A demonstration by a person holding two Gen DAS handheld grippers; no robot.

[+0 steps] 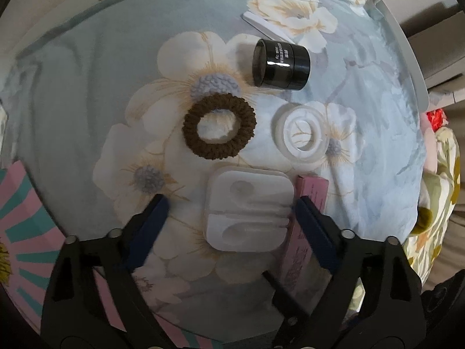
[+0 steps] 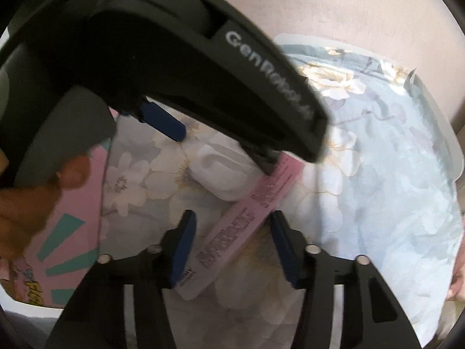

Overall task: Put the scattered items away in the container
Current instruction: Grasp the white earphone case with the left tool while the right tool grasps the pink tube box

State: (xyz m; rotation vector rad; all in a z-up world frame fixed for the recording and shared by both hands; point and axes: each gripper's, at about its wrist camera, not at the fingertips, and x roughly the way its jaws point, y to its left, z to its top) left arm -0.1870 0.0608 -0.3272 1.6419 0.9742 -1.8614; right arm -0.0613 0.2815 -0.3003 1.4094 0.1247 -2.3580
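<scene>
Items all loose on floral cloth (image 1: 87, 93); nothing binned yet, container not clearly in view. White tray (image 1: 247, 212) sits between left gripper (image 1: 232, 203) jaws, spread, not pinching. Pink box (image 2: 241, 224) lies just right of tray, between right gripper (image 2: 232, 226) jaws, apparently unclamped. Farther off: brown scrunchie (image 1: 219, 125), white ring (image 1: 305, 133), black jar (image 1: 280, 64); all left to do.

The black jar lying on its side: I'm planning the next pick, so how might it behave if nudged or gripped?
The black jar rests on its round wall on the floral cloth, so a nudge would probably roll it. Its glossy surface hints that it may slip. It looks rigid, so it should keep its shape.
</scene>
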